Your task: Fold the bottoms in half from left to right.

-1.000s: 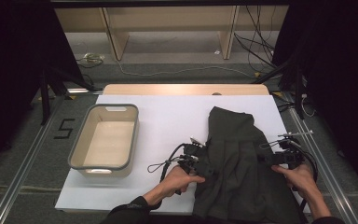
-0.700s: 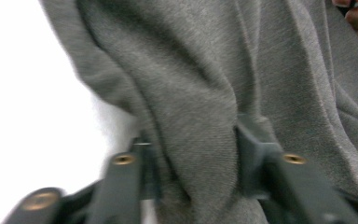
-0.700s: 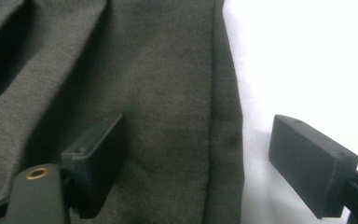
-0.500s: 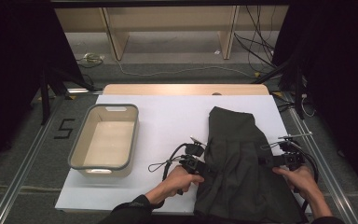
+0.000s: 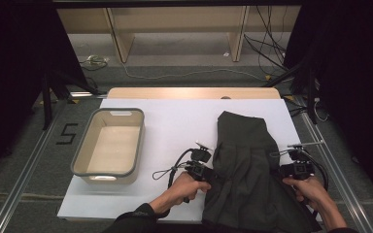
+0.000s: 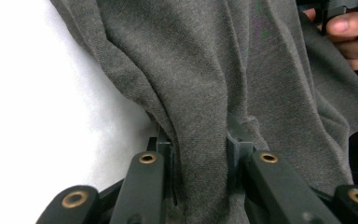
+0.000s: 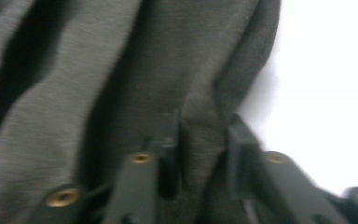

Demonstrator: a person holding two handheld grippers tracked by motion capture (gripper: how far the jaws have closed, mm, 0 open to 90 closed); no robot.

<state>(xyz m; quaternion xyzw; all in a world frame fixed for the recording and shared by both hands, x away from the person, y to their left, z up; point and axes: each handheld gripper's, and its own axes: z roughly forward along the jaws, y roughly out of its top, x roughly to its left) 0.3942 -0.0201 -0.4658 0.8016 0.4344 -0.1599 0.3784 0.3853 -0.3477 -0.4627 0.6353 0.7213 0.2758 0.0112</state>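
Garment: a dark grey-green knit garment lies on the white counter, its far end toward 12 o'clock and its near end hanging off the 6 o'clock edge by the person.
Fabric look: soft, fine-ribbed knit, matte, bunched into long folds running from 12 to 6 o'clock; the upper part is narrower and rounded, the lower part spreads wide.
Left gripper: closed on a thick fold of the garment's edge at its 9 o'clock side; cloth fills the gap between the jaws.
Right gripper: closed on a fold at the garment's 3 o'clock edge, with white counter just beyond it; this view is blurred.
Hands: the left hand and the right hand hold the grippers level on either side of the cloth.
Step in hand: likely spreading or folding the garment by its two side edges.
Doing it well: keep both grips firm and at equal height, move the two sides together so the cloth does not twist, and lift enough that the folds fall out rather than drag.
Risk: the thick knit may slip from a jaw if pulled sideways too hard.
Tub: an empty beige tub with a grey rim stands at 9 o'clock, well apart from the garment.
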